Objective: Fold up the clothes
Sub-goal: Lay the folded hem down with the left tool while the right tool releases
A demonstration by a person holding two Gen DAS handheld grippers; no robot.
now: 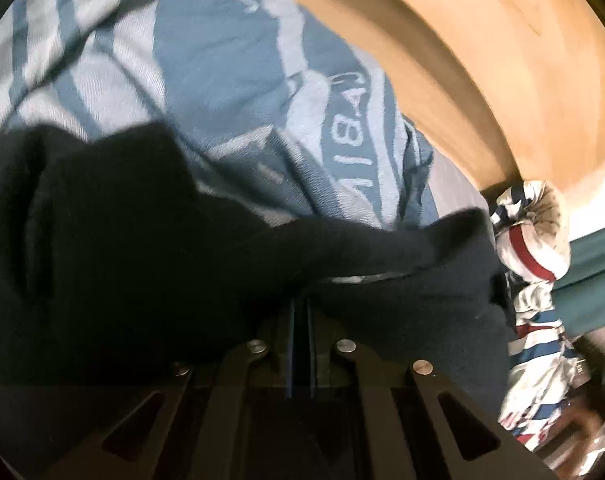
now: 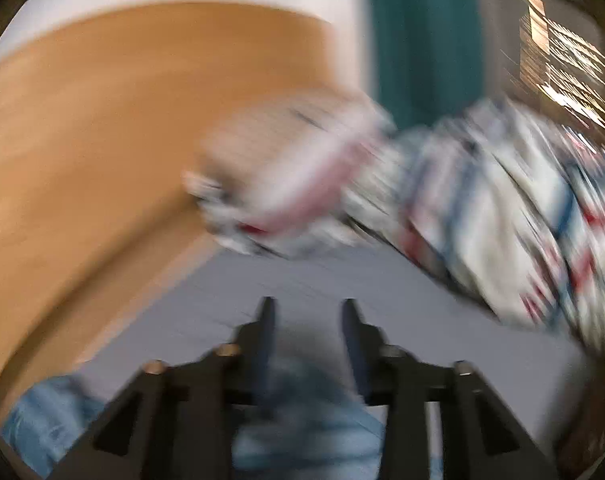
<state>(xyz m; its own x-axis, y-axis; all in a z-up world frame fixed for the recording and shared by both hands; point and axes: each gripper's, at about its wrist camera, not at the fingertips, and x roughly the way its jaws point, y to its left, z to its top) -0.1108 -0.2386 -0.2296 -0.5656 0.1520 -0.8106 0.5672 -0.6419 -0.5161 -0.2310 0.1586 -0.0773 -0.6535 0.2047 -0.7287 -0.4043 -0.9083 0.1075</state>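
While my left gripper (image 1: 300, 312) stays out of nothing, clenched on one black garment (image 1: 142, 240) draped over one blue patterned cloth (image 1: 206, 60), my right gripper (image 2: 308, 312) hangs released above the grey bed (image 2: 302, 276), beside one striped garment (image 2: 482, 208).

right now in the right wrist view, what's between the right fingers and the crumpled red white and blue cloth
Only bare grey sheet. The right gripper is open with nothing in it, and the patterned cloth lies beyond, blurred.
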